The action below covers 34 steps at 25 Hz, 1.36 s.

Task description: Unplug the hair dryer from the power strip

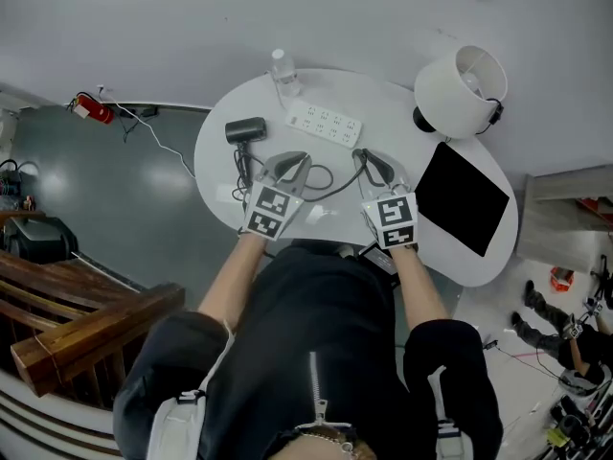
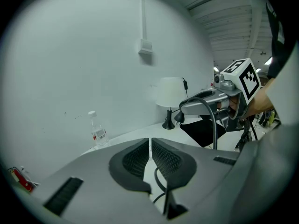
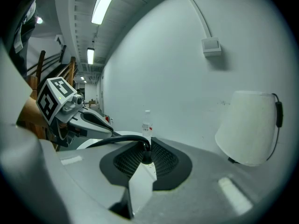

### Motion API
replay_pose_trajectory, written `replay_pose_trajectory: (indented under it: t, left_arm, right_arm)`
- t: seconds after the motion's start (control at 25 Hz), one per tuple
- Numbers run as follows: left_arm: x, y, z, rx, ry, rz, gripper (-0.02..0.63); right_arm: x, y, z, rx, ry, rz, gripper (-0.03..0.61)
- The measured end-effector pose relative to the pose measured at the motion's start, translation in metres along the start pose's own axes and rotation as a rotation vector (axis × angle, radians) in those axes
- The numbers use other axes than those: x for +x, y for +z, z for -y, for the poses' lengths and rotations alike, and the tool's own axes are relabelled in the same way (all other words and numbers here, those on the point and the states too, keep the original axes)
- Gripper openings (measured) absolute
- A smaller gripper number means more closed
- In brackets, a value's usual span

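Tabletop (image 1: 393,113), round and white, is carrying everything, with the power strip (image 1: 326,123) lying near its far edge. A white lamp (image 1: 462,89) is standing to the right of the power strip, and a flat black panel (image 1: 460,197) is lying to its right, nearer the person. The hair dryer (image 1: 246,130) is resting to the left of the power strip, apart from it. A clear bottle (image 1: 283,73) is standing just beyond the strip's left end. The black cord (image 3: 121,139) is looping across the tabletop on the person's side of the strip. The right tongs (image 3: 146,150) are pinching its thick end, held near the strip but apart from it. The left tongs (image 2: 150,148) are hanging beside them, pressed together on nothing.
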<state>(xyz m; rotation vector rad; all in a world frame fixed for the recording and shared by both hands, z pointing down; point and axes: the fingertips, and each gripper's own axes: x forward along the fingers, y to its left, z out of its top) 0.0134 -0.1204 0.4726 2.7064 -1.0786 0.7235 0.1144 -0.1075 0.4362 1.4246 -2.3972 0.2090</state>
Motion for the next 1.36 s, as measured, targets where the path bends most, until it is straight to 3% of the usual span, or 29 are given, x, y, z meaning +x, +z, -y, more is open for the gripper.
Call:
replay_pose_trajectory:
  t: [0.6,0.8,1.36]
  left_arm:
    - [-0.007,-0.022,-0.010,-0.030,0.007,-0.011,0.025]
    - [-0.006,-0.030,-0.016,-0.084,0.031,-0.011,0.025]
    - [0.019,-0.038,-0.021,-0.090,-0.002,-0.032,0.025]
  right_arm:
    - [0.013,-0.004,-0.008,-0.023,0.015,-0.014,0.048]
    - [0.019,-0.005,-0.004,-0.020,0.024,-0.016,0.048]
    - [0.041,-0.008,0.003,-0.029,0.057,-0.031,0.048]
